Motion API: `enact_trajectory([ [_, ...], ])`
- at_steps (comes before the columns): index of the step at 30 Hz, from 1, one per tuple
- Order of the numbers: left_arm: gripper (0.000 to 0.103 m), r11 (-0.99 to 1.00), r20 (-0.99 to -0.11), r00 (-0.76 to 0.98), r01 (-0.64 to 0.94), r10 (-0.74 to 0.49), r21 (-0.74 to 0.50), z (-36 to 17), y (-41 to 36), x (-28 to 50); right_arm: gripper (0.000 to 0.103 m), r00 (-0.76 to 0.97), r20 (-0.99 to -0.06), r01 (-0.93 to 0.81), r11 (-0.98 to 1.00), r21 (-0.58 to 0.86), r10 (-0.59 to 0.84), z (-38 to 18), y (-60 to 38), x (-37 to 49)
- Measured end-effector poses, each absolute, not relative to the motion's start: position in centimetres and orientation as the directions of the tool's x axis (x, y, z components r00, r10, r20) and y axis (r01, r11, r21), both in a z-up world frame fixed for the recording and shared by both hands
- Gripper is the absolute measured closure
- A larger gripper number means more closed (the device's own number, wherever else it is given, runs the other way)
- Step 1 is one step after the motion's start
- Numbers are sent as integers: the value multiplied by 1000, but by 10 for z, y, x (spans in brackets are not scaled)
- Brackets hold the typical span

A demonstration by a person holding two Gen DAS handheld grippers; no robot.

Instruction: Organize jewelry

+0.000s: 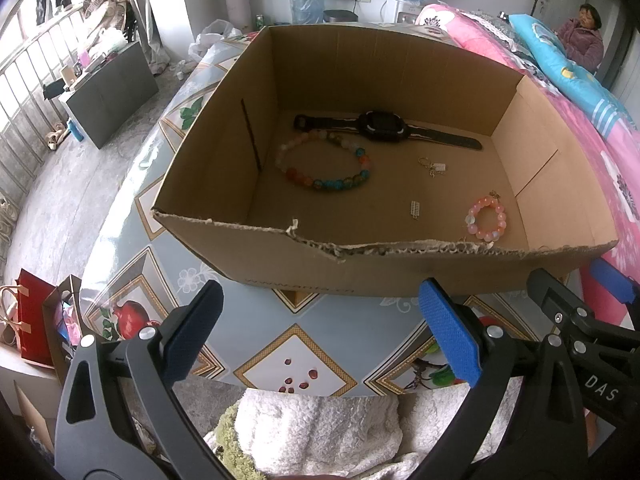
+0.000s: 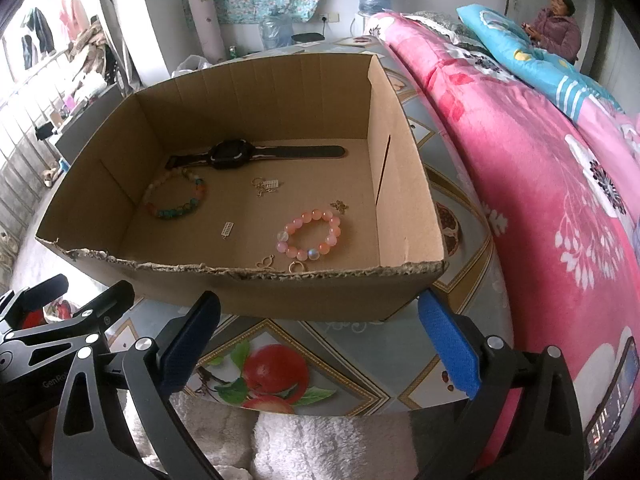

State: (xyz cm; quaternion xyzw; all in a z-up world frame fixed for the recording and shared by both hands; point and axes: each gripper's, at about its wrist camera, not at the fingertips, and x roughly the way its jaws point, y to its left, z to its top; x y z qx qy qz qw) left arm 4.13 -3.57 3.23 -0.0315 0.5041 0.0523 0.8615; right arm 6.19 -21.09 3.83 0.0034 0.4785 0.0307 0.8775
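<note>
An open cardboard box [image 1: 224, 140] [image 2: 404, 152] stands on a round table. Inside lie a black watch [image 1: 384, 128] [image 2: 230, 154], a multicolour bead bracelet [image 1: 324, 162] [image 2: 176, 196], a pink bead bracelet [image 1: 486, 220] [image 2: 310, 234], and small gold and silver charms [image 1: 434, 167] [image 2: 266, 187]. More gold pieces [image 2: 280, 266] lie by the front wall. My left gripper [image 1: 320, 332] is open and empty, in front of the box. My right gripper [image 2: 318, 340] is open and empty too, beside it.
The table [image 1: 296, 356] [image 2: 280, 360] has a fruit-pattern cloth. A pink floral quilt [image 2: 540, 160] lies right of the box. White fleece [image 1: 320, 432] shows below the grippers. A dark cabinet [image 1: 108, 92] and bags [image 1: 36, 320] stand on the floor left. A person [image 2: 560, 28] sits at the back right.
</note>
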Motion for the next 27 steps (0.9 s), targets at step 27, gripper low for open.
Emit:
enact_trajectory([
  [27, 9, 995, -877, 479, -101, 38, -12, 36, -33, 45, 6, 543, -839, -26, 999, 35, 44, 41, -212, 57],
])
